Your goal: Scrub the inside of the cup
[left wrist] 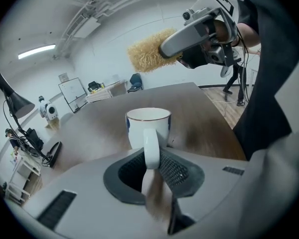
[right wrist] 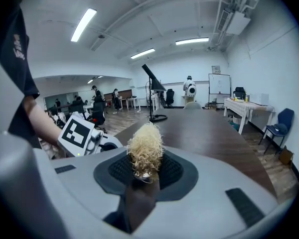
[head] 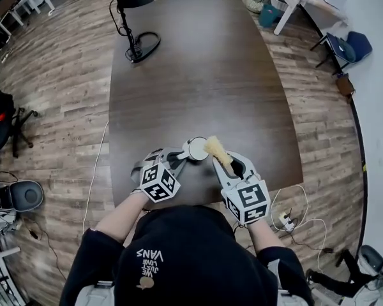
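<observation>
A white cup with a blue pattern and a gold rim stands upright over the table's front part. My left gripper is shut on its handle, and the cup's mouth shows empty. A scrub brush with a straw-coloured fibre head and a brown handle sits in my right gripper, which is shut on that handle. In the left gripper view the brush head hangs above the cup, clear of the rim. The right gripper view shows the fibre head pointing up out of the jaws.
The dark wooden table stretches away ahead. A black desk lamp with a looped cable stands at its far left. A power strip with white cables lies on the floor at the right. An office chair stands at the left.
</observation>
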Tool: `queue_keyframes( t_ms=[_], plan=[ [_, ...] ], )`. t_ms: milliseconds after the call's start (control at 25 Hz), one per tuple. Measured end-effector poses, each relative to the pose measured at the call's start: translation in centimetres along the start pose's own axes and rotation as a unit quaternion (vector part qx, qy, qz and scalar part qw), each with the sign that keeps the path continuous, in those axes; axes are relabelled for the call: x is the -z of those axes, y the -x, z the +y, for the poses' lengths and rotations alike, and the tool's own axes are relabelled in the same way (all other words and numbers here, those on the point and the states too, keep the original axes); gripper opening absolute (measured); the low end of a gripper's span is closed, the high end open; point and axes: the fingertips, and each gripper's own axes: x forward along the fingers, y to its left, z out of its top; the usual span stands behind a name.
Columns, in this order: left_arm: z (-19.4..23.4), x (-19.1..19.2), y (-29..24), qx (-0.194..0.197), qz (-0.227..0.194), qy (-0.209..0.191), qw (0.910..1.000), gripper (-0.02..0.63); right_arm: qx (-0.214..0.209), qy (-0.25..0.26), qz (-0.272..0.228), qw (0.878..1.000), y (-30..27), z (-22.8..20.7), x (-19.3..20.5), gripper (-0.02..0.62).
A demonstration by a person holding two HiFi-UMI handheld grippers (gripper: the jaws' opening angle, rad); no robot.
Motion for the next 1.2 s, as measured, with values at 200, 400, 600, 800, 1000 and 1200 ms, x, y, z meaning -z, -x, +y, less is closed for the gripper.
queue_keyframes(
  t_ms=[200, 400, 600, 800, 1000, 1200],
  plan=[
    [0.0, -0.2, 0.1, 0.001, 0.007, -0.023, 0.9997, 0.076, -0.046, 0.101, 0.071, 0.991, -2.4, 0.8, 2.4, 0.101],
    [-0.4, -0.2, 0.1, 0.000, 0.011, -0.046, 0.9989, 0.077, -0.104, 0.214, 0.155, 0.959, -4.5, 1.5, 5.0, 0.101],
    [-0.2, -0.2, 0.1, 0.001, 0.016, -0.051, 0.9986, 0.077, -0.168, 0.342, 0.227, 0.896, -5.7, 1.6, 7.0, 0.100],
    [-0.6, -0.5, 0.2, -0.002, 0.022, -0.086, 0.9960, 0.077, -0.199, 0.497, 0.249, 0.807, -6.4, 2.0, 8.2, 0.100],
    [-0.9, -0.8, 0.2, -0.005, 0.024, -0.093, 0.9954, 0.077, -0.185, 0.558, 0.242, 0.772, -7.7, 2.0, 8.2, 0.100],
    [-1.1, -0.8, 0.1, -0.008, 0.023, -0.087, 0.9959, 0.077, -0.175, 0.205, 0.303, 0.914, -7.7, 2.1, 8.3, 0.100]
  ],
)
